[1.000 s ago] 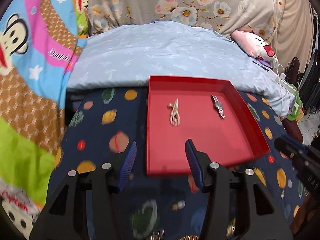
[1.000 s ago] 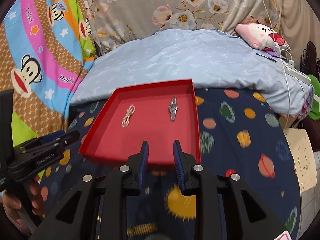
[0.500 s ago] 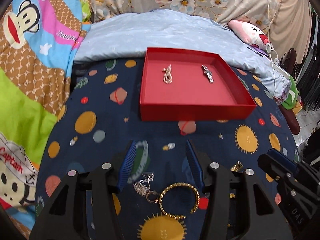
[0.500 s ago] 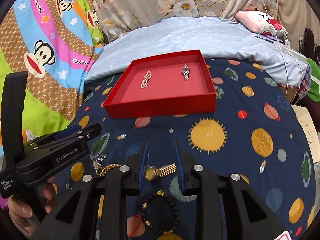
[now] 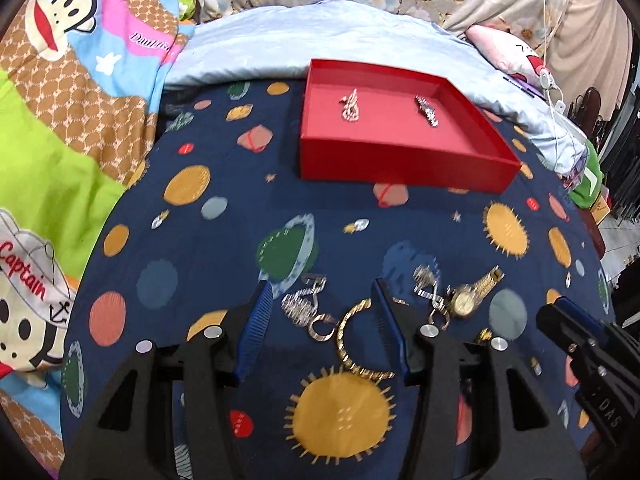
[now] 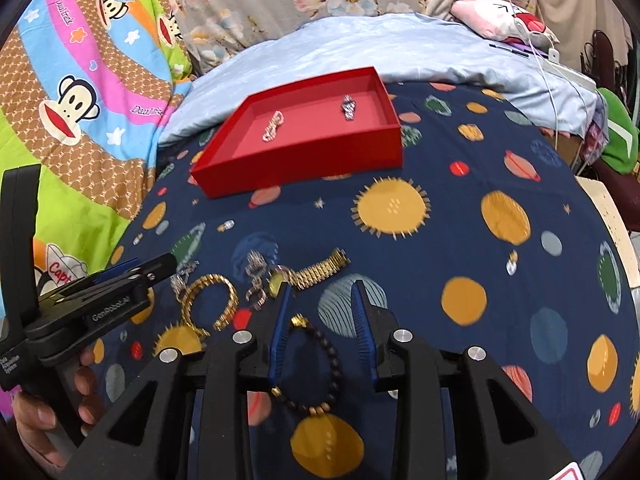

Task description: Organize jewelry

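The loose jewelry now lies right under both grippers, where a second ago the red tray (image 5: pixel 400 168) filled both views. A gold bangle (image 5: pixel 352 344) and a silver chain (image 5: pixel 300 308) sit between the spread fingers of the left gripper (image 5: pixel 320 328), which holds nothing. A dark beaded bracelet (image 6: pixel 320 364) lies between the parted fingers of the right gripper (image 6: pixel 320 332), with a gold watch (image 6: pixel 304 276) just beyond. Both grippers have pulled back from the tray, now far across the patterned surface (image 5: pixel 200 240), holding two silver pieces. A fresh pickup looks imminent.
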### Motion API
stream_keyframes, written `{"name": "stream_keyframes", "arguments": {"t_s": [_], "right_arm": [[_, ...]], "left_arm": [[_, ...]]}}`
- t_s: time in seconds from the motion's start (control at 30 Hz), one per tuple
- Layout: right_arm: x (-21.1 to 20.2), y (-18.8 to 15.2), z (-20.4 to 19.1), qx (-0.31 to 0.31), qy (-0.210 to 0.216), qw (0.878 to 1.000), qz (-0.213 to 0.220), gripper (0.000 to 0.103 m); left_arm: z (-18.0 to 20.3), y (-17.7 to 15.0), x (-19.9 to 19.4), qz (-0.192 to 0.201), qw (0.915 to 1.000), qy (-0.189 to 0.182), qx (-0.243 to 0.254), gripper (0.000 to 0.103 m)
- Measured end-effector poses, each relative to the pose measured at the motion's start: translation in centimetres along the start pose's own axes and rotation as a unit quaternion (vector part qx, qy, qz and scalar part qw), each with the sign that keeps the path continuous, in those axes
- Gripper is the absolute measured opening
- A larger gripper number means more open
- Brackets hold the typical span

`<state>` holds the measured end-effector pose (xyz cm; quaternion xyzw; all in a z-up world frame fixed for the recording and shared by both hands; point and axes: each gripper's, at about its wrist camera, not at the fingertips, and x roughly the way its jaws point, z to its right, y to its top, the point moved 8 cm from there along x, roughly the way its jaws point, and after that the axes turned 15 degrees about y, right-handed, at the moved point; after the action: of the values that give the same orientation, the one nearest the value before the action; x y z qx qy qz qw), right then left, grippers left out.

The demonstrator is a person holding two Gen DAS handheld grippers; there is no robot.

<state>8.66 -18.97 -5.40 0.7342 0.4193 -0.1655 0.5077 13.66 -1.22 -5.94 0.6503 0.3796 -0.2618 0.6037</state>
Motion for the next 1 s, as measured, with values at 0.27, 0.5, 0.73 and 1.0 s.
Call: {"name": "stream_keyframes", "arguments": {"t_s": [0.27,0.5,0.73,1.0], "right_arm": [[1.0,-1.5,-0.2,0.003,0.013,1.000,-0.016,0.031],[2.2,-2.2,-1.5,0.009,0.031,0.999,-0.028,0.031],[4.0,-1.9,-2.2,0.024,0.048,0.998,-0.034,0.031],[5.9,-0.9,-1.9,0.047,0.064,0.996,-0.037,0.031]], "left_arm": [[-1.8,-2.1,0.3,-0.020,0.9997,0.004,-0.014,0.049],[-1.9,-3.2,0.3,-0.026,0.9996,0.001,-0.009,0.049],[-1.6,-3.4,0.7,-0.036,0.9992,-0.012,-0.012,0.049],[-1.9,-3.3,1.0,-0.040,0.9990,-0.012,-0.017,0.049]]}}
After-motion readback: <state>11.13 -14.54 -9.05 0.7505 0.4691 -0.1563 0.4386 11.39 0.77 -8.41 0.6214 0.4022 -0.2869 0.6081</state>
